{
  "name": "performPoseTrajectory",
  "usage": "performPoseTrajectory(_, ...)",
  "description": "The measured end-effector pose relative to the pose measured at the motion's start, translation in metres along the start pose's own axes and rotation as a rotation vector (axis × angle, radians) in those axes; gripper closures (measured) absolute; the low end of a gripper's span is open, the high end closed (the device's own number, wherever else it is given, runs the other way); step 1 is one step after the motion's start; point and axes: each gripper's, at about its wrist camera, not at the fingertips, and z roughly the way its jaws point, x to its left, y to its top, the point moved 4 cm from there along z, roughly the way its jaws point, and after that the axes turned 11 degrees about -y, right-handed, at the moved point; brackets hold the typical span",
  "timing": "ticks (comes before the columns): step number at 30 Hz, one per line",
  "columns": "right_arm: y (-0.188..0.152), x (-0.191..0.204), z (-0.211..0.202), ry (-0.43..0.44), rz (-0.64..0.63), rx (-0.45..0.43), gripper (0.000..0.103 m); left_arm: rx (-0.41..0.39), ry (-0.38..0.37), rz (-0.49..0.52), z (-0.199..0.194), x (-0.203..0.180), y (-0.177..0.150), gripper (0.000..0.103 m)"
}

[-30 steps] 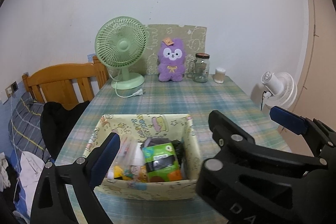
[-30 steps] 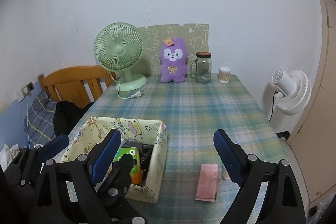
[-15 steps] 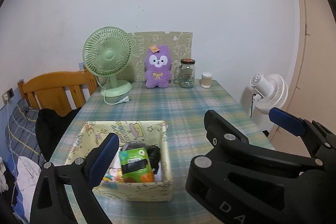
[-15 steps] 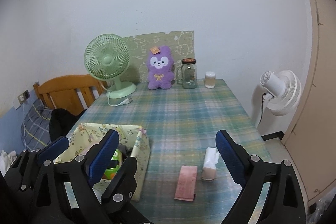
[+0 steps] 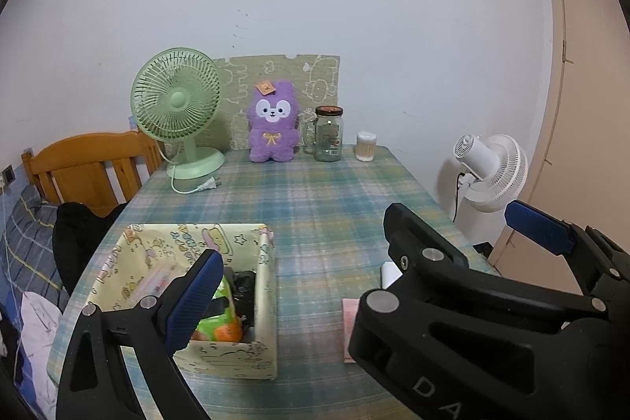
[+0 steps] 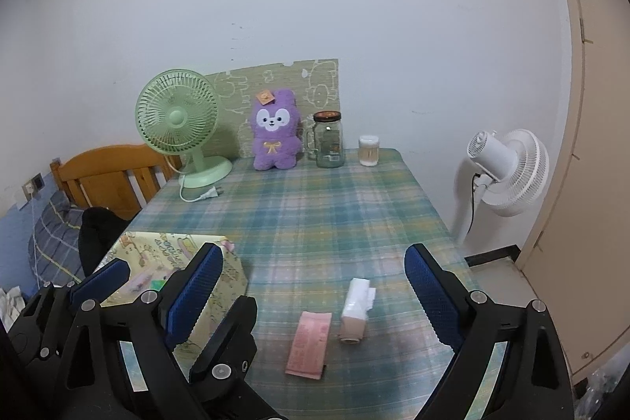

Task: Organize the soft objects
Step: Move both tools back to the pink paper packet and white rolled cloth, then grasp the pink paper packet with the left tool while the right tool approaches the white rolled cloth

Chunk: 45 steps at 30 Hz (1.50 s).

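Both grippers hover above the plaid-covered counter (image 6: 334,215) with nothing held. The right gripper (image 6: 315,286) has its jaws spread wide, framing a flat pink packet (image 6: 309,343) and a white-and-tan soft tissue pack (image 6: 356,309) lying just beside each other. The left gripper (image 5: 354,254) also looks spread, near the pale yellow cartoon-print fabric box (image 5: 236,353), which already holds a green pouch (image 5: 220,317) and dark items. The step in hand appears to be the approach to a loose item; next, the right jaws would need lowering over one and closing gently.
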Motion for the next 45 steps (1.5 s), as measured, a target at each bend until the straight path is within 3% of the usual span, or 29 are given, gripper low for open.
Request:
performPoseTrajectory(19,-0.028,-0.035,0.036,-0.013,0.014,0.032,0.008,0.05,-0.037,-0.013,0.044,-0.024,-0.027,0.004)
performPoseTrajectory(38,-0.088,-0.056,0.1,-0.012,0.061,0.19,0.015,0.222,-0.017,-0.023,0.107,-0.031,-0.081,0.005)
performPoseTrajectory(45,-0.103,-0.056,0.118,-0.015,0.063,0.247,0.018,0.27,-0.01,-0.03,0.122,-0.028,-0.094,0.012)
